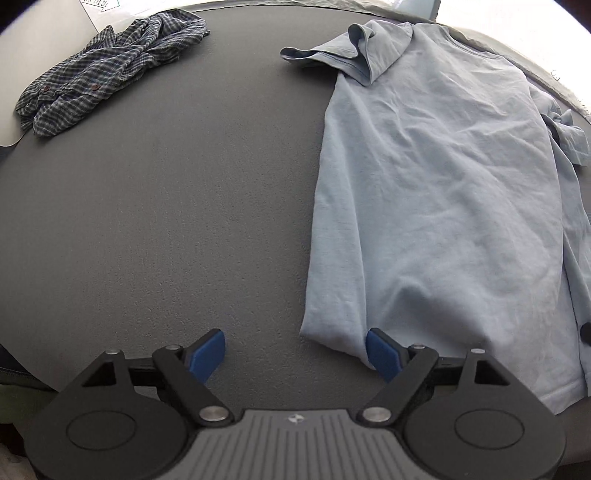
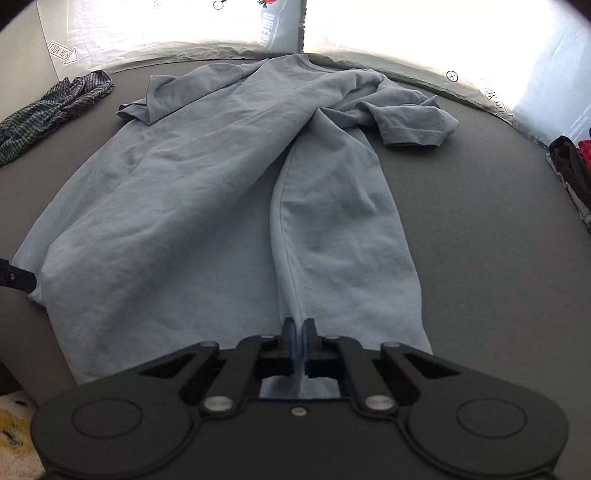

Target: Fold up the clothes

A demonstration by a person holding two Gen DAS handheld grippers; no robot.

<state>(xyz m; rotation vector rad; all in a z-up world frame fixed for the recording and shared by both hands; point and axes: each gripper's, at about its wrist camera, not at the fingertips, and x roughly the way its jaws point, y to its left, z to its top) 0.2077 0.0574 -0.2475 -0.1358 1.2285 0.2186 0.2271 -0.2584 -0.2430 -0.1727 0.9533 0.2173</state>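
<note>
A light blue T-shirt [image 1: 436,177] lies on the grey table, its right side folded over toward the middle, collar at the far end. It also shows in the right wrist view [image 2: 207,206]. My left gripper [image 1: 295,350] is open at the shirt's near left hem corner, its right pad [image 1: 382,352] touching the cloth. My right gripper [image 2: 299,341] is shut on the shirt's folded edge at the near hem. The tip of the left gripper [image 2: 16,280] shows at the left edge of the right wrist view.
A crumpled dark plaid shirt [image 1: 110,62] lies at the far left of the grey table [image 1: 166,221]; it also shows in the right wrist view [image 2: 51,107]. Dark and red items [image 2: 572,166] sit at the table's right edge. A bright sheet [image 2: 369,29] hangs behind.
</note>
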